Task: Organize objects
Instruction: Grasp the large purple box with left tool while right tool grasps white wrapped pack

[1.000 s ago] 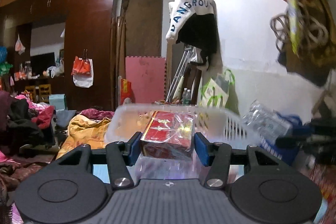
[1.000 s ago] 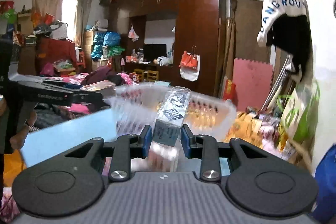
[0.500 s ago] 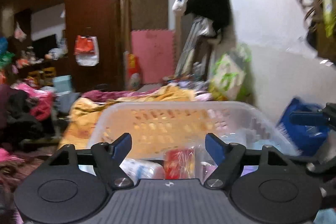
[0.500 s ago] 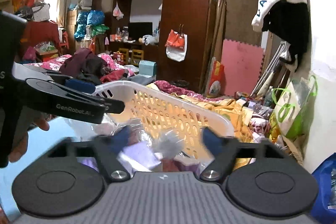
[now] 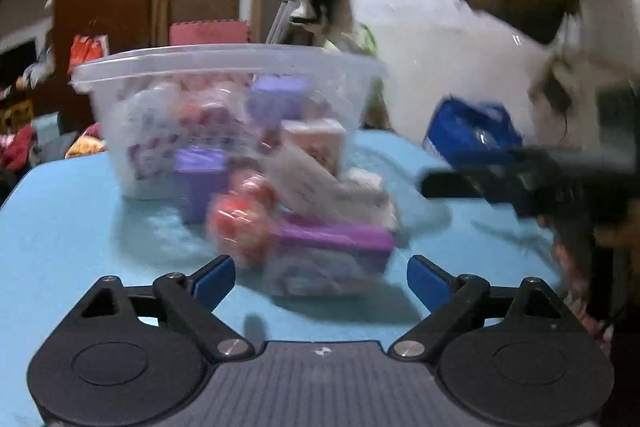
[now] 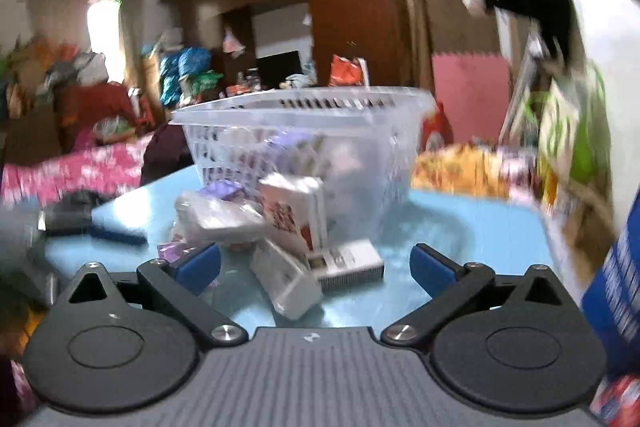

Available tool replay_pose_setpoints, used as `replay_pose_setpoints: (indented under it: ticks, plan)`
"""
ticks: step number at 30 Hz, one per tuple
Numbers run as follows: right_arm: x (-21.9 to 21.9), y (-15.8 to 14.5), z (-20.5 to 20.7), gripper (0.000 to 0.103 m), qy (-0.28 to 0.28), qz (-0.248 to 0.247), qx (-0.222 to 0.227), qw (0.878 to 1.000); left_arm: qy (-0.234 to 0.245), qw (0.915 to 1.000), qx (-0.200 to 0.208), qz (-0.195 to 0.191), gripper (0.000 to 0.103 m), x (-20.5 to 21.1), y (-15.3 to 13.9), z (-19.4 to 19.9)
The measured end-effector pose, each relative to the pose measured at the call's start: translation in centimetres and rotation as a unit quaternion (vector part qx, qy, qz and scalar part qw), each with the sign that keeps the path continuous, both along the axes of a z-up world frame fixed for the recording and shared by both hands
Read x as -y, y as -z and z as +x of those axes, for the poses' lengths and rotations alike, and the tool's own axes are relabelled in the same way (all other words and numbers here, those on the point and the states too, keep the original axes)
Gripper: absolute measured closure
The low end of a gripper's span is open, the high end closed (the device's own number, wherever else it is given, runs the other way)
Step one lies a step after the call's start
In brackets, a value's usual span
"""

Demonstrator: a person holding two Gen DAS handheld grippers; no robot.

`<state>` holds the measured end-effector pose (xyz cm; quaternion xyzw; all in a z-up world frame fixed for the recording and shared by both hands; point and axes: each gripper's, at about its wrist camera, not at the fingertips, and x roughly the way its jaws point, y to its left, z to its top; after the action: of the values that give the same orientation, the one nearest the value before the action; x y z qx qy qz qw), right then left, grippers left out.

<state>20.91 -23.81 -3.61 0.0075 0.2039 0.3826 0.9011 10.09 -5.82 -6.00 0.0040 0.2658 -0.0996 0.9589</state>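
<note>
Cluttered bedroom fills the background: a dark wooden wardrobe (image 6: 344,7), heaped clothes and bags, a pink foam mat (image 6: 470,87) against the far wall. Nearer, a light blue surface (image 5: 72,227) carries the work. Its left front corner rounds off in the left wrist view, and bare blue lies to the left of the pile and in front of both hand-held grippers; in the right wrist view bare blue also runs to the right of the basket up to the surface's far edge.

A translucent plastic basket (image 5: 224,67) with slotted walls stands upright toward the back of the surface. Through its wall several small boxes show, among them a purple one (image 5: 280,97) and pale packets, blurred. Just in front of the basket a loose pile of packages lies on the surface, touching or nearly touching its wall: a purple box (image 5: 200,179), red-and-white wrapped items (image 5: 240,215), a pinkish carton (image 5: 316,143), a flat purple pack (image 5: 336,239), and, in the right wrist view, a white-and-red carton (image 6: 296,215) standing on edge with flat white boxes (image 6: 348,265) at its foot.

The left hand-held gripper (image 5: 320,277) hovers at the near side of the pile, jaws spread wide, nothing between them. The right hand-held gripper (image 6: 316,263) is likewise wide apart and holds nothing, aimed at the pile from the right. A blue bag (image 5: 472,135) sits right of the basket.
</note>
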Motion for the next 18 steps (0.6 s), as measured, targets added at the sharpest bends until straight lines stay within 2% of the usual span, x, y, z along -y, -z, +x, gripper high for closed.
replay_pose_setpoints:
  ticks: [2,4,6,7,9,13,18]
  plan:
    - [-0.2,0.2,0.7,0.0,0.015,-0.001,-0.026,1.0,-0.021,0.9995,0.006,0.021,0.009,1.2,0.4,0.7]
    - [-0.9,0.3,1.0,0.0,0.027,-0.014,-0.036,0.999,-0.039,0.9989,0.003,0.025,0.01,1.7,0.7,1.6]
    - [-1.4,0.6,0.6,0.0,0.024,-0.017,-0.038,0.999,-0.048,0.9985,-0.001,0.027,0.029,1.5,1.4,2.0]
    - [-1.3,1.1,0.5,0.0,0.019,-0.018,-0.039,0.999,-0.052,0.9985,0.0,0.018,0.03,1.0,1.5,1.8]
    - [-2.0,1.3,0.0,0.0,0.011,-0.024,-0.038,0.999,-0.058,0.9981,0.019,-0.006,0.03,-0.5,1.4,0.6]
    - [-3.6,1.1,-0.3,0.0,0.006,-0.036,-0.038,0.999,-0.079,0.9956,0.049,0.004,0.03,-2.5,0.7,-1.1]
    - [-6.7,1.3,-0.4,0.003,0.009,-0.104,-0.021,0.994,-0.087,0.9954,0.04,-0.004,0.03,-4.5,0.9,-0.8]
